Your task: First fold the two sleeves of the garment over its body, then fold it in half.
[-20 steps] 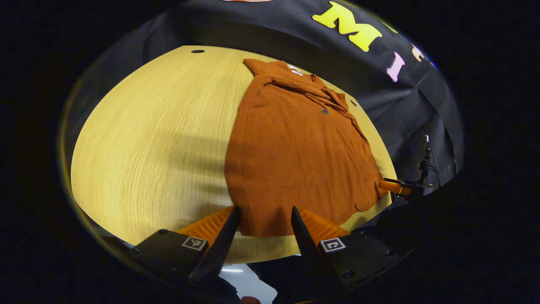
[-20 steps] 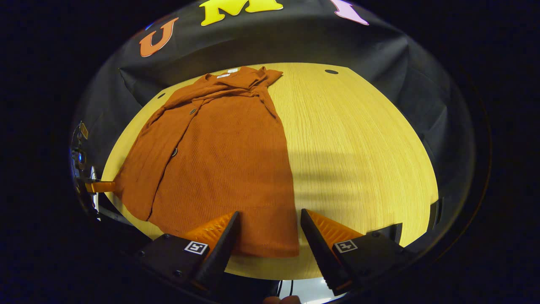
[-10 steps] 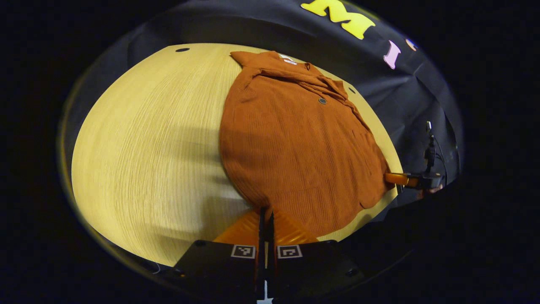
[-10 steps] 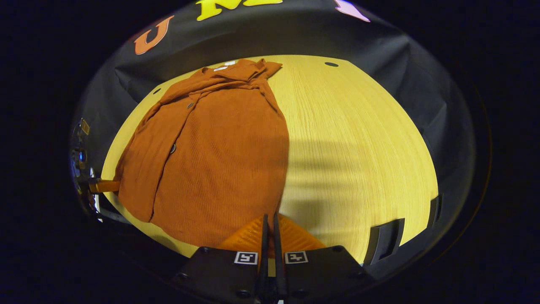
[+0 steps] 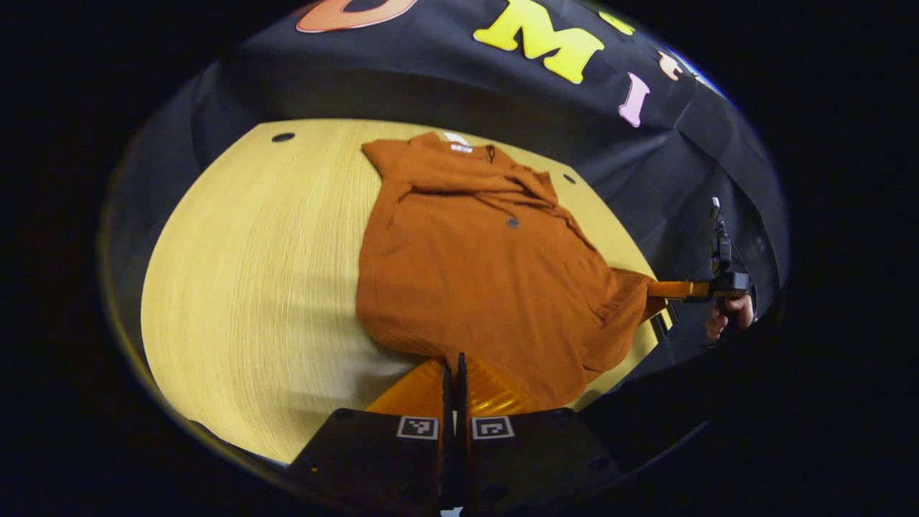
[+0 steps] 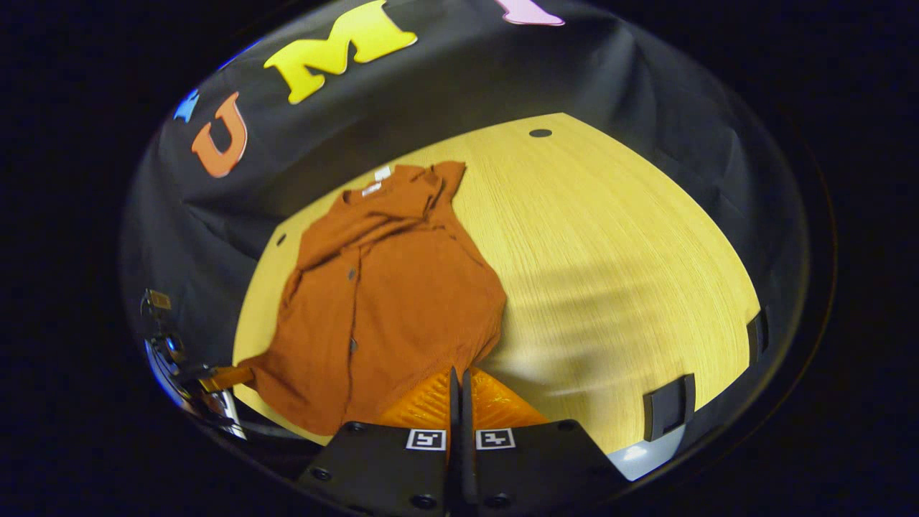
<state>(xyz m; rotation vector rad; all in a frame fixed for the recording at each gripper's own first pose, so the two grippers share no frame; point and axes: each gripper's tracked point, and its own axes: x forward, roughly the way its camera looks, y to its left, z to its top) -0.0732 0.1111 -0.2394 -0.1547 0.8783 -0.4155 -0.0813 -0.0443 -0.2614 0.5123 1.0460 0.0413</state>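
At hem corners, both hand-held grippers (left, right) pinch garment.

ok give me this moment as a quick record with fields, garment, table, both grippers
garment: orange knit garment, sleeves folded over its body, collar toward the booth wall
table: light wood table, garment lying on it
left gripper: shut on the near hem corner of the garment
right gripper: shut on the other near hem corner
hem: both near corners lifted off the table
fold in half: not yet done
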